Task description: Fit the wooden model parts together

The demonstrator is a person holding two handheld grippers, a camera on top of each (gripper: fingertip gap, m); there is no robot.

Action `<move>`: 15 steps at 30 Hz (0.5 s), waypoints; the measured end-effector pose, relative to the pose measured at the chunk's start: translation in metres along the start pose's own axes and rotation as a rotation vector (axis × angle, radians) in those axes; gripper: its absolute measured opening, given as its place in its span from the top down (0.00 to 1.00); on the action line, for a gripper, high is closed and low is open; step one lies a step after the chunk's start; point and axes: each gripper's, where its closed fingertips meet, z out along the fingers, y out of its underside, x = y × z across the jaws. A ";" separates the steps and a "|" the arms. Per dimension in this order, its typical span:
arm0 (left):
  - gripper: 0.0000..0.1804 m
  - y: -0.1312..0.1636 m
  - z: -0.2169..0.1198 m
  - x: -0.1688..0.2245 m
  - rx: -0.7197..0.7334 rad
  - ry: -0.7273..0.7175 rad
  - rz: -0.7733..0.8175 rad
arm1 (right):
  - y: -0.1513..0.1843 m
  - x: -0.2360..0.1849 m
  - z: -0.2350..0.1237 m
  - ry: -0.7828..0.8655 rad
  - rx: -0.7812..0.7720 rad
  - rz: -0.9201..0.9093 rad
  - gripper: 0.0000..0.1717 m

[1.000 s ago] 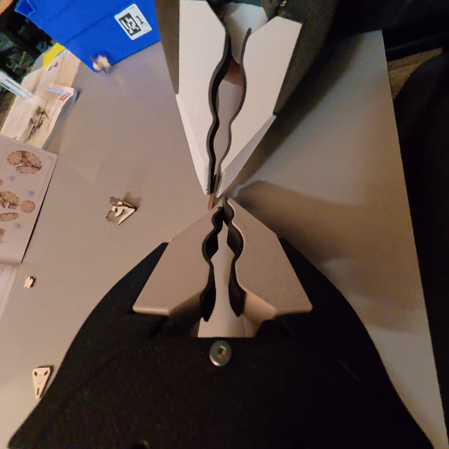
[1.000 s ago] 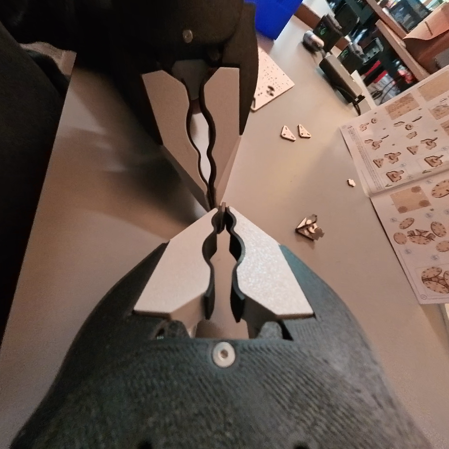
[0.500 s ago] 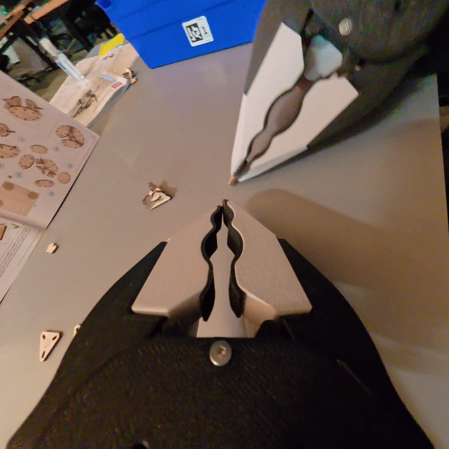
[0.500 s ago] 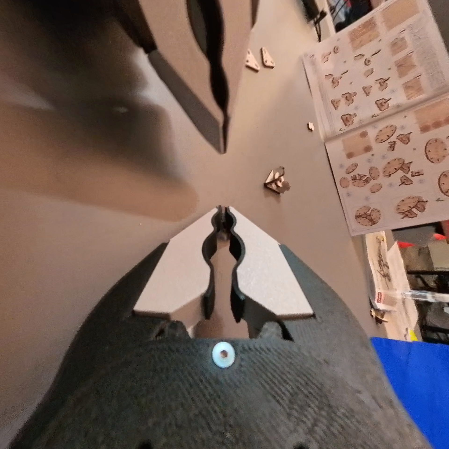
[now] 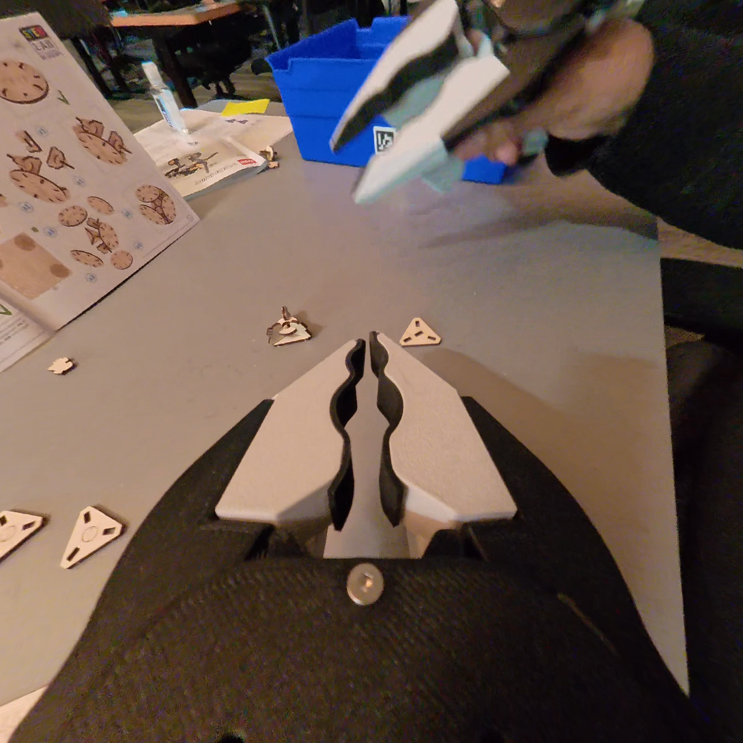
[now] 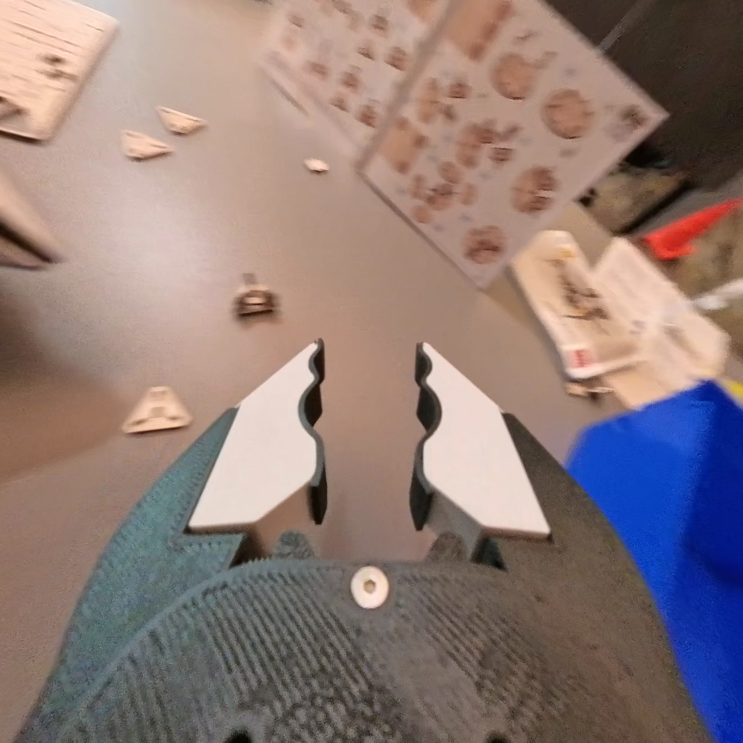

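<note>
Jaws of the left gripper [image 5: 366, 341] are sitting together, empty, right gripper [image 6: 369, 345] gaping over bare worktop [image 6: 362, 241]; blurred swinging risks scattering the triangular wooden piece [image 6: 156, 402].

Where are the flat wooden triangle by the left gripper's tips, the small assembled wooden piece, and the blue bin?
Flat wooden triangle [image 5: 419, 334]: left wrist view, centre of its face.
Small assembled wooden piece [image 5: 288, 333]: left wrist view, its middle.
Blue bin [image 5: 321, 96]: left wrist view, front wall.

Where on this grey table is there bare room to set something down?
Bare: the stretch between the blue bin and the flat wooden triangle, out to the table's right edge. Crowded: the left side, with the instruction sheet and wooden pieces.
</note>
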 end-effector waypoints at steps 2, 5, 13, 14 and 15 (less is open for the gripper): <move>0.99 -0.001 -0.002 -0.001 0.011 0.008 -0.024 | -0.011 0.049 -0.002 0.098 -0.070 -0.072 0.75; 0.99 -0.001 -0.005 -0.002 0.022 0.018 -0.038 | -0.022 0.120 0.009 0.140 -0.238 -0.211 0.79; 0.98 -0.004 -0.010 -0.007 0.057 0.049 -0.102 | 0.028 0.227 0.091 -0.111 -0.732 -0.247 0.88; 0.98 -0.004 -0.011 -0.008 0.061 0.051 -0.115 | 0.040 0.230 0.095 -0.151 -0.781 -0.235 0.87; 0.98 -0.003 -0.012 -0.010 0.064 0.052 -0.128 | 0.050 0.232 0.098 -0.187 -0.808 -0.217 0.88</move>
